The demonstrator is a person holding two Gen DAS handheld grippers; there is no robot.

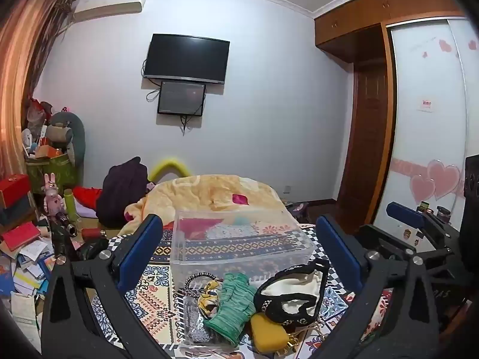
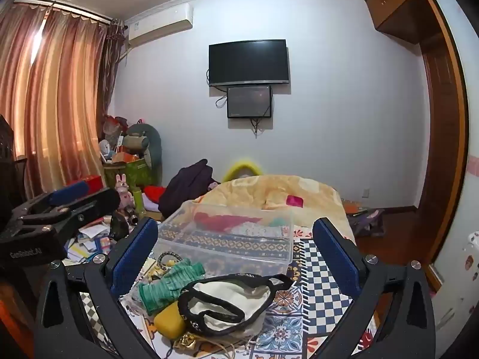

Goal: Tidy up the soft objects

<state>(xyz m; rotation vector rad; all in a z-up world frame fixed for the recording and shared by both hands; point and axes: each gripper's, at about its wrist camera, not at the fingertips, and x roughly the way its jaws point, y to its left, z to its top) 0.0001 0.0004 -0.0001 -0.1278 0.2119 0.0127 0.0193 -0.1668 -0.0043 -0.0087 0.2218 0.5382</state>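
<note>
Soft pile on the bedspread [image 2: 317, 269], before a clear bin [image 2: 230, 236].
Left gripper [image 1: 239, 248] and right gripper [image 2: 236, 251] both hover spread wide and empty; green glove [image 2: 167, 284], white pouch [image 2: 230, 302] and yellow purse [image 2: 169, 323] lie between their fingers.

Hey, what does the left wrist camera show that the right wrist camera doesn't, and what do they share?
Only the left wrist view shows the wardrobe door with pink hearts and the right hand-held gripper at its right edge. Only the right wrist view shows the wide striped curtain and the left hand-held gripper at its left edge. Both show the clear plastic box, the green knit glove, the yellow pouch, the black-trimmed white bag and the wall television.
</note>
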